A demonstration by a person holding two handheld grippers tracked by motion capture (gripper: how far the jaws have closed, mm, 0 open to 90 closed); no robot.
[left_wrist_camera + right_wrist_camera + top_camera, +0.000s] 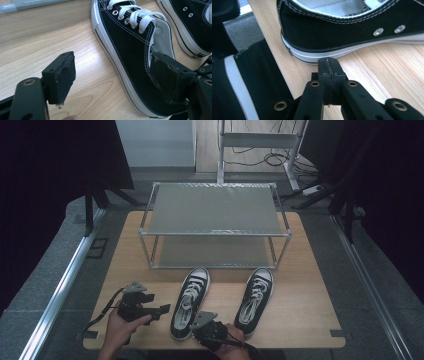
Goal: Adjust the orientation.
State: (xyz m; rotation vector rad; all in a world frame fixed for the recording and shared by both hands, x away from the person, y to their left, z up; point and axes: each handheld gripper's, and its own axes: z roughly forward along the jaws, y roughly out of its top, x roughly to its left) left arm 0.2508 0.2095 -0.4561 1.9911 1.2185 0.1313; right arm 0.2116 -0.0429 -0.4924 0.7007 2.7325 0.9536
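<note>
Right hand-held gripper [329, 65] is clenched with nothing between its jaws, which press flat against each other, and it points at the heel of the right shoe [352, 30], near it but not touching. On the high view this hand-held gripper [204, 326] sits low at the near edge of the bench [310, 320], between the two shoes. The left hand-held gripper [112, 82] is released, its jaws standing wide apart; the far jaw is close beside the left shoe [130, 50], at its heel part, and I cannot tell for sure if the pad touches the canvas.

Both shoes stand on the bench, toes toward the metal rack [215, 210], the left shoe [190, 302] and the right shoe [255, 300] a little apart. Both shelves of the rack look bare. I judge the work is at its very beginning: no shoe is grasped or lifted yet, and moving the pair, probably onto the rack, is all left to do.
</note>
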